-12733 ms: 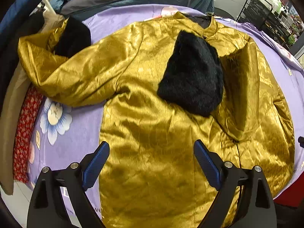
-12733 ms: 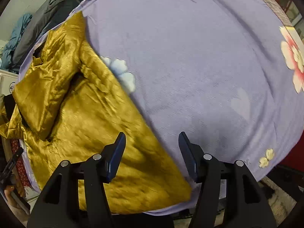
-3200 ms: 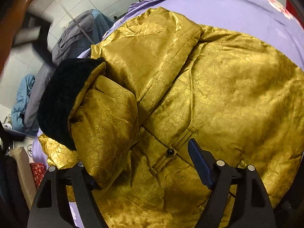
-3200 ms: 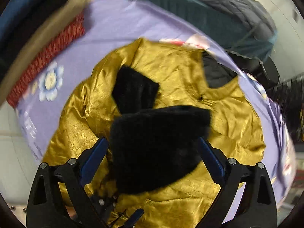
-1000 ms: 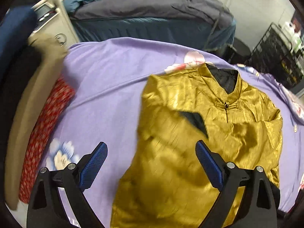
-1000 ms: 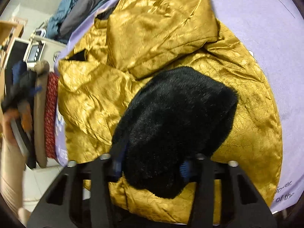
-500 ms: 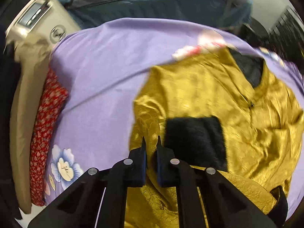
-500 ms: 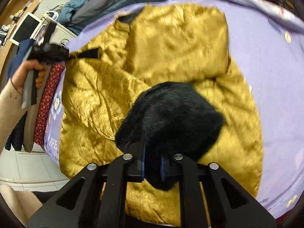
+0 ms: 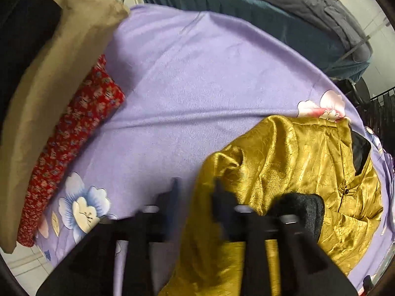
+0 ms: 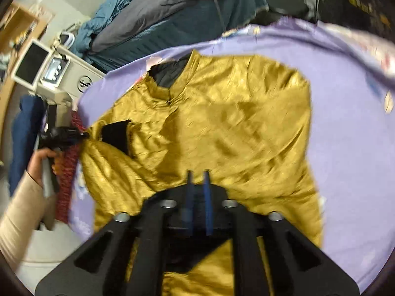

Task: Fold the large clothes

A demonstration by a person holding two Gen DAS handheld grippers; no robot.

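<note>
your left gripper [image 9: 195, 192]: jaws just opening, blurred; gold jacket [image 9: 308, 162] edge lies between them, whether the pads press it you cannot tell. jacket: spread on the purple sheet [image 9: 185, 86], sleeves folded in, black cuff [image 9: 303, 207] on top. your right gripper [image 10: 197, 185]: jaws just opening, nothing between the pads, above the jacket's hem. far left: red floral cloth [image 9: 74, 133].

Jacket [image 10: 222, 128] is shiny gold w/ crinkle texture, black lining at the collar [image 10: 167, 74] and a black fuzzy cuff [image 9: 303, 209]. Sheet [image 9: 185, 86] is lilac w/ white-blue and pink flower prints (plain lilac elsewhere). Folded cloth [image 9: 74, 133] at the edge is red w/ small floral pattern, beside a tan one [image 9: 49, 74]; gripper pads [image 10: 207, 197] blue.
</note>
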